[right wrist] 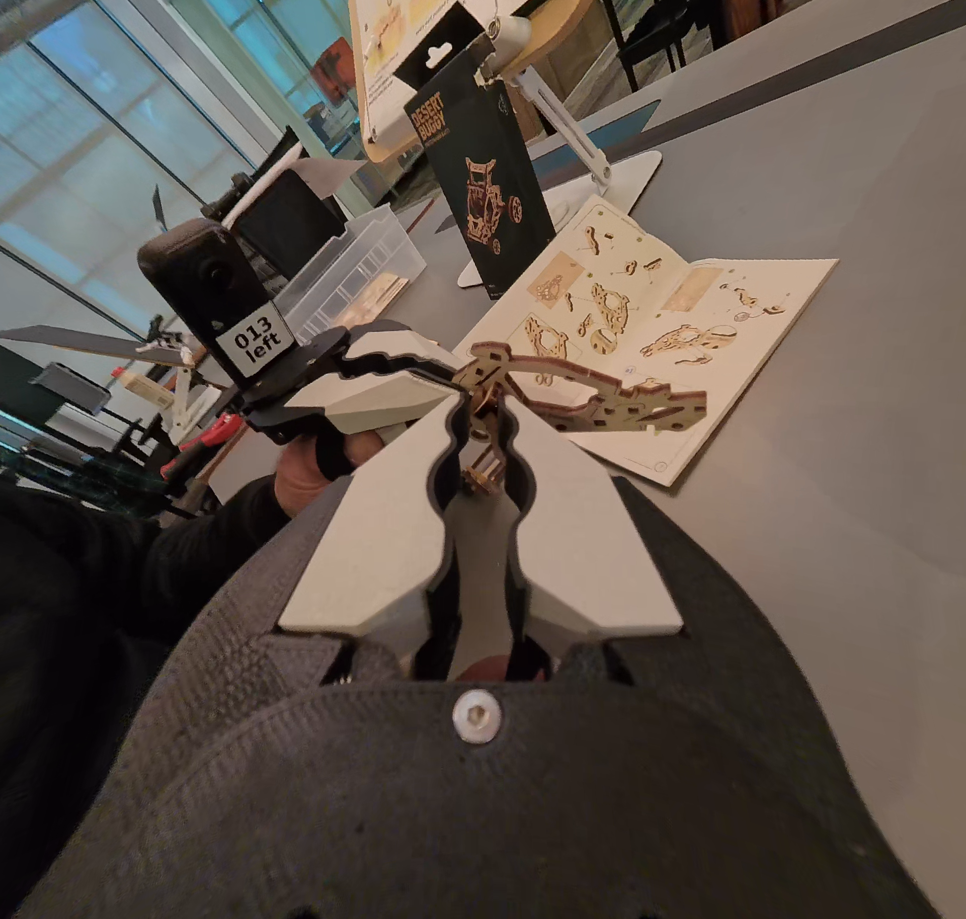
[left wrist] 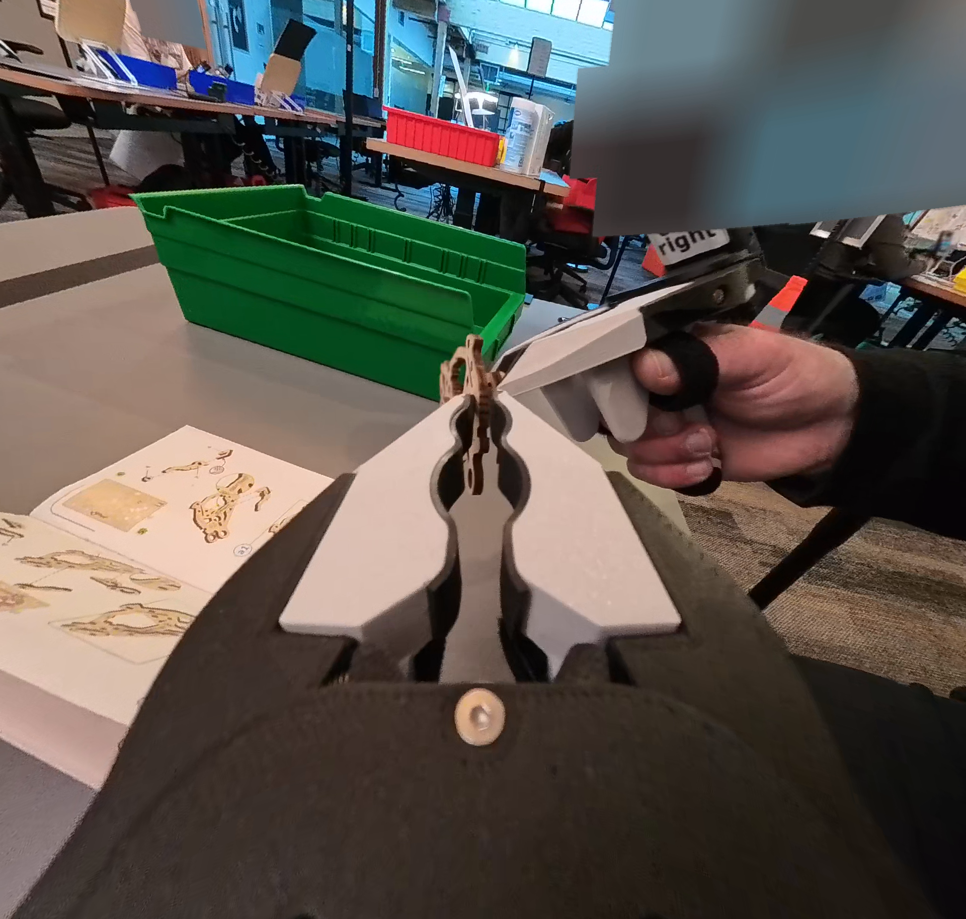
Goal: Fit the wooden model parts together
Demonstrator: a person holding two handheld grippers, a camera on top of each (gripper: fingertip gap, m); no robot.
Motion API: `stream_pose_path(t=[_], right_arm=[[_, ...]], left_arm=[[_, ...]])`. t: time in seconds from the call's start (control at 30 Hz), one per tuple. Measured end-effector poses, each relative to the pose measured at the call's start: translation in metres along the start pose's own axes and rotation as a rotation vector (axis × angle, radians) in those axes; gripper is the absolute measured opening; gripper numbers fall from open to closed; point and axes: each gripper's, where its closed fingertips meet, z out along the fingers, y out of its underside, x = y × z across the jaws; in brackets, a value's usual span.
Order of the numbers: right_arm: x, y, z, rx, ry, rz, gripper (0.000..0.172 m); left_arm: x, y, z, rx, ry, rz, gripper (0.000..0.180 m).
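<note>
above the grey table (left wrist: pixel 157 371) we hold two grippers tip to tip. our left gripper (left wrist: pixel 478 402) is clamped on a flat, pale laser-cut wooden frame piece (right wrist: pixel 601 397), which juts out in the air over the open cream instruction booklet (right wrist: pixel 732 329). our right gripper (right wrist: pixel 483 413) pinches a small wooden axle-like part (right wrist: pixel 483 455) against that frame. a green plastic bin (left wrist: pixel 324 287) sits behind.
</note>
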Motion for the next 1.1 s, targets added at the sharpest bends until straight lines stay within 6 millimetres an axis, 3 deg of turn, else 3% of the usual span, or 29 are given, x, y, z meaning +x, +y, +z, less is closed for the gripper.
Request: stream_pose_path(t=[0.2, 0.53, 0.73, 0.87, 1.1], right_arm=[[0.0, 0.002, -0.001, -0.036, 0.028, -0.058, 0.007], [-0.003, -0.002, 0.0, -0.006, -0.007, 0.006, 0.007], [-0.008, -0.001, -0.003, -0.058, -0.031, -0.089, 0.007], [-0.02, -0.001, -0.008, -0.095, -0.097, -0.209, 0.007], [-0.036, 0.006, -0.019, -0.166, -0.227, -0.379, 0.007]], left_arm=[[0.001, 0.004, 0.001, -0.029, 0.013, 0.009, 0.004], [0.0, -0.005, -0.003, 0.042, 0.045, -0.081, 0.006], [-0.002, -0.014, -0.008, 0.1, 0.169, -0.283, 0.038], [0.011, -0.013, -0.006, 0.082, 0.351, -0.482, 0.058], [0.035, -0.008, -0.002, 0.037, 0.544, -0.656, 0.069]])
